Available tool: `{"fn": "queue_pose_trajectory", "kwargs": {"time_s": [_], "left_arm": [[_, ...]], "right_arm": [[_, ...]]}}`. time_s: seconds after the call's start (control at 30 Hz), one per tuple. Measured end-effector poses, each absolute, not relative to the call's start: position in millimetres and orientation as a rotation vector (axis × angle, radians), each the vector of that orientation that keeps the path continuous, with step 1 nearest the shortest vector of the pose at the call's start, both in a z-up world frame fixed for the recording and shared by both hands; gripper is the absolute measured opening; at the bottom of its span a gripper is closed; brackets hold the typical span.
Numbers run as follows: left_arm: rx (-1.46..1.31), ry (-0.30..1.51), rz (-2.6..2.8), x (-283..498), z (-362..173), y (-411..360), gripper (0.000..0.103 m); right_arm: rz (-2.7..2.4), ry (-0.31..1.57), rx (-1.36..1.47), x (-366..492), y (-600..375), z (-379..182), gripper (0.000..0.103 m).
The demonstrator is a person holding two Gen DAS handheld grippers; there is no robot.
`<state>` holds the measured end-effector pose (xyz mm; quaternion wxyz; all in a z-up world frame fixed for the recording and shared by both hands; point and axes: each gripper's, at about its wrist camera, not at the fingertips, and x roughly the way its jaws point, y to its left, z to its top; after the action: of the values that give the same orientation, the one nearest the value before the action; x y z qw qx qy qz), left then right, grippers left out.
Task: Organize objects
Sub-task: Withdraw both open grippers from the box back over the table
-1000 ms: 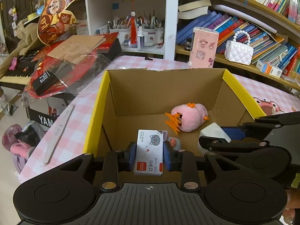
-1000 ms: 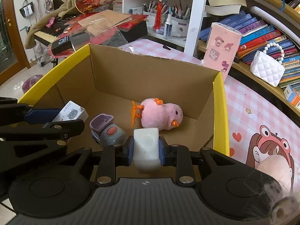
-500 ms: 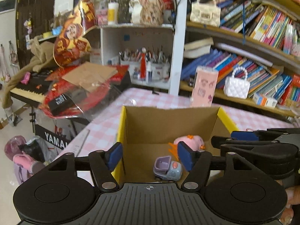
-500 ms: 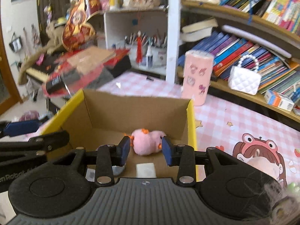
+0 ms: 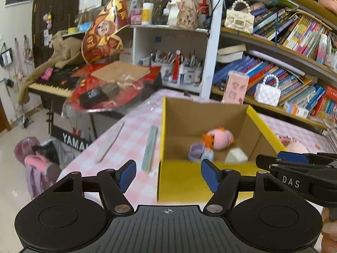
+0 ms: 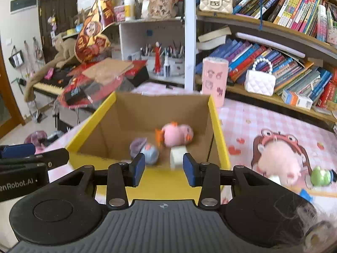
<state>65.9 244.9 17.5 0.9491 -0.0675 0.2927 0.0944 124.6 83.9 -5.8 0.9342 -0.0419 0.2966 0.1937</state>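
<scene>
Home, lived-in room, likely child's study or play corner. Bookshelves (image 6: 273, 48) crammed with colourful books. Pen pots (image 6: 168, 59) in white cubby. Small quilted handbags (image 6: 260, 82) on shelves. Keyboard piano (image 5: 52, 84) at left, draped with brown cloth. Festive red decoration (image 5: 101, 40) propped above piano. Tabletop (image 6: 263, 122) under pink checked cloth with cartoon print. Soft toys (image 6: 178, 133) in cardboard box (image 6: 147, 113). Tiled floor (image 5: 12, 168), bags (image 5: 38, 158) heaped beside piano stand.

Plain brown cardboard box (image 6: 147, 113) with glossy yellow outer faces, fuzzy pink plush chick (image 6: 178, 135) inside, smooth checked tablecloth (image 6: 252, 122), quilted shiny white purse (image 6: 260, 82)
</scene>
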Motion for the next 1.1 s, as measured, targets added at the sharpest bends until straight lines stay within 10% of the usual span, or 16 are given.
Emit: {"fn": "queue_pose_trajectory", "kwargs": {"time_s": [1.1], "left_arm": [[-0.026,0.748,-0.084,5.3,-26.8,135.4,0.083]], "right_arm": [[0.019,0.769,0.022,-16.4,-26.1,-59.2,0.053]]}}
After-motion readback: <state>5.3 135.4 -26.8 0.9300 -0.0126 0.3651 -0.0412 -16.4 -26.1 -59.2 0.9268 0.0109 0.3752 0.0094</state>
